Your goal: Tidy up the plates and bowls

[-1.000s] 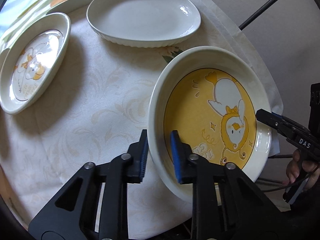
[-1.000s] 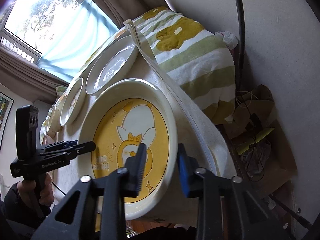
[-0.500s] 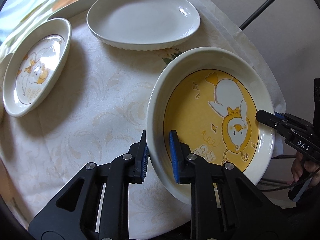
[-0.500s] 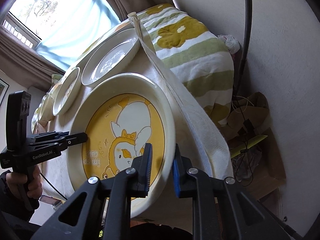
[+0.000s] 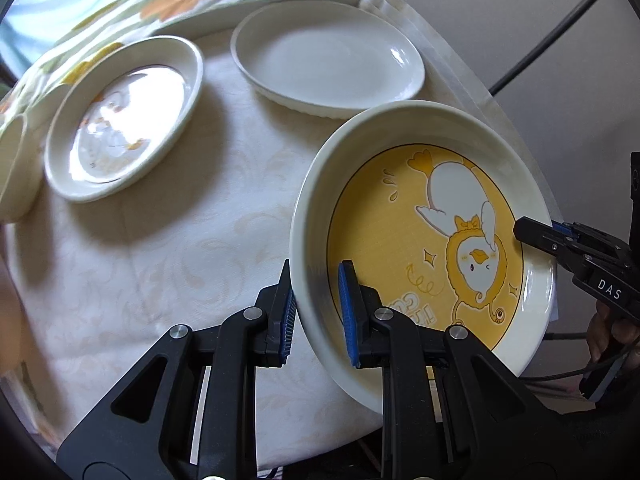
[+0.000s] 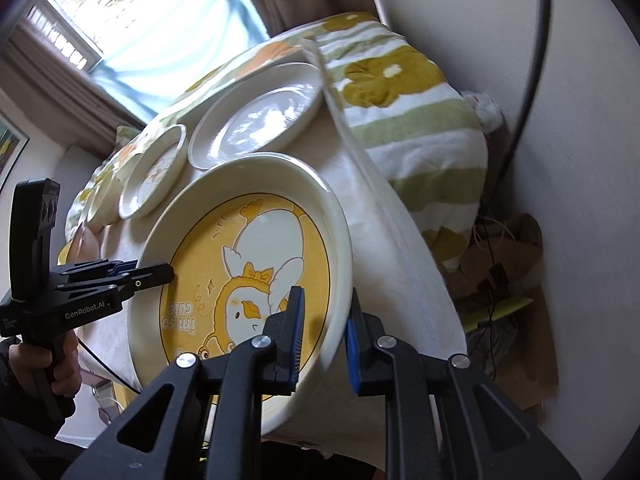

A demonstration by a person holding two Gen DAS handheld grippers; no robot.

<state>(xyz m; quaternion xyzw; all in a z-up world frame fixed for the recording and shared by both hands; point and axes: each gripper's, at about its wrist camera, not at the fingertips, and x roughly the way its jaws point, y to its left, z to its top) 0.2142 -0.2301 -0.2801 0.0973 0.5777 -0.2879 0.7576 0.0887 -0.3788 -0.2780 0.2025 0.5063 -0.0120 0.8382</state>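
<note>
I have the yellow plate pinched by its rim on two opposite sides: my left gripper is clamped on the near-left edge, my right gripper on the far one. It looks lifted off the tablecloth, tilted, near the table's corner. It is glazed ceramic, so I judge it stiff, fairly heavy, slick and breakable; the raised rim is the only sensible hold. The white dish and the small plate lie well apart behind it, likely stacking spots.
</note>
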